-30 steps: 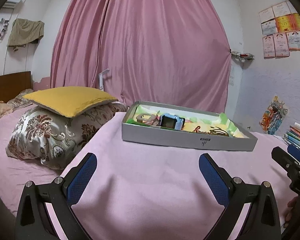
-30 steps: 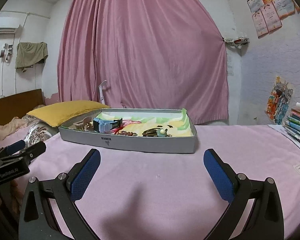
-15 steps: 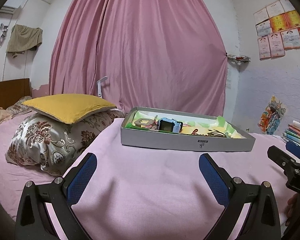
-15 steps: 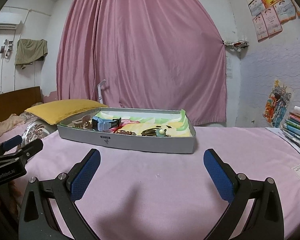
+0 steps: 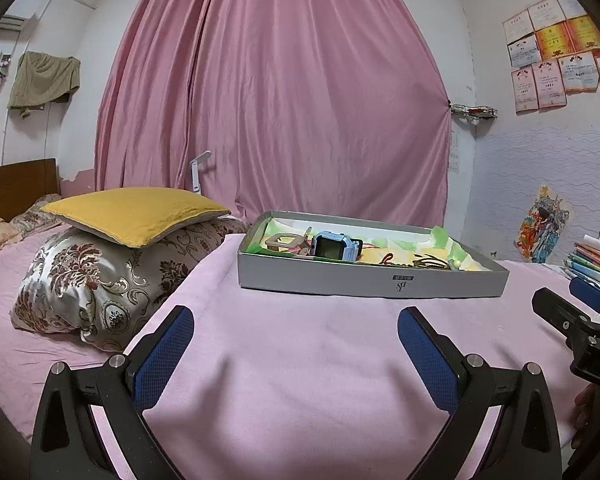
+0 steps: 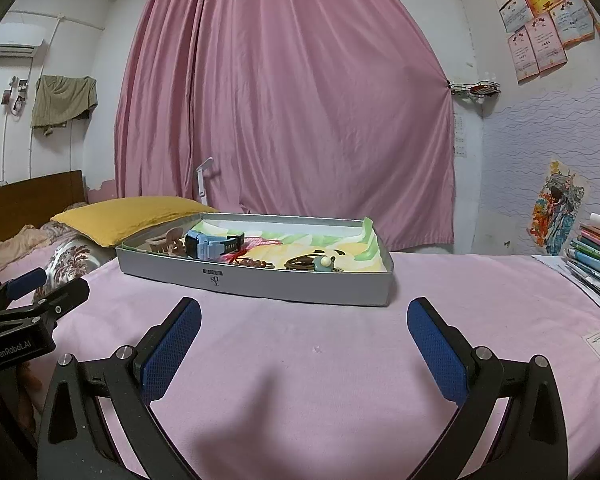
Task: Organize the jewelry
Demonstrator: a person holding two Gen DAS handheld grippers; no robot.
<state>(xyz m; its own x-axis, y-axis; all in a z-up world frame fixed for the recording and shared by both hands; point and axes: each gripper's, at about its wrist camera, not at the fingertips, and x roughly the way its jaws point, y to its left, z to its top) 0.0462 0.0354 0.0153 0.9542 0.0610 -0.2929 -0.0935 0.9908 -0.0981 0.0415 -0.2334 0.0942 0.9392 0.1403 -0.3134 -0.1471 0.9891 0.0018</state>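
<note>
Nearest: left gripper (image 5: 294,324) spread wide, blue pads (image 5: 165,354) well apart, nothing between them, poised over the pink cloth (image 5: 300,360). Right gripper (image 6: 304,318) likewise spread wide and empty, pads (image 6: 432,350) apart, over the same cloth. Each tool visible at the edge of the other's view.

Beyond, at mid-distance: grey tray (image 6: 260,284) flat on the cloth, well apart from both tools, printed mark on its near wall. Inside, on green and yellow lining: tan hair clip (image 6: 164,242) at the left end, blue watch (image 6: 210,245) just beside it, red cord and brown beads (image 6: 248,262) near the middle, dark hair ties with a small pale green ball (image 6: 322,263) toward the right.

To the left: yellow pillow (image 5: 136,214) lying on a floral pillow (image 5: 92,276). To the right: stack of books (image 6: 598,250).

Farthest: pink curtain (image 5: 276,92); certificates (image 5: 556,52) on the right wall.
</note>
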